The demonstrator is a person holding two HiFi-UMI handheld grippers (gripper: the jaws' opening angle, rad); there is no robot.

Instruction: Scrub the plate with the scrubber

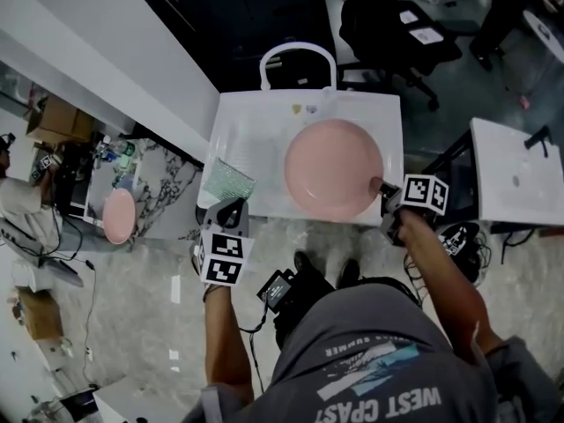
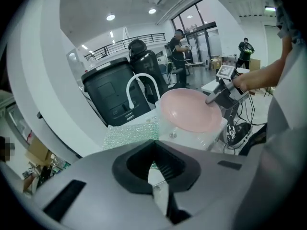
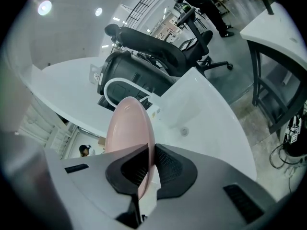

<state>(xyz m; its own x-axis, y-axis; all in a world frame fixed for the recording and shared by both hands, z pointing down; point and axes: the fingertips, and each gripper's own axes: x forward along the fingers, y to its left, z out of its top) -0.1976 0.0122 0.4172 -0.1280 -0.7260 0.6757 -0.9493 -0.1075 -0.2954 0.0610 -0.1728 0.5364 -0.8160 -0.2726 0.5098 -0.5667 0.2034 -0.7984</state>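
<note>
Scrubbing unstarted: right hand-held gripper (image 1: 385,189) pinches round pink plate (image 1: 333,167) at frame centre; left hand-held gripper (image 1: 231,208) clamps glittery green scrubber sheet (image 1: 226,180) just left, not touching it.

Your plate (image 1: 333,167) was pink, round and shallow. It stood tilted over the right half of the sink (image 1: 251,135), with its hollow face turned up and to the left. Its near right rim was pinched between the jaws of your right gripper (image 1: 384,190). Your scrubber (image 1: 226,181) was a pale green, glittery square pad, left of the plate and apart from it, over the sink's near left edge. Your left gripper (image 1: 232,208) clamped its near edge.
</note>
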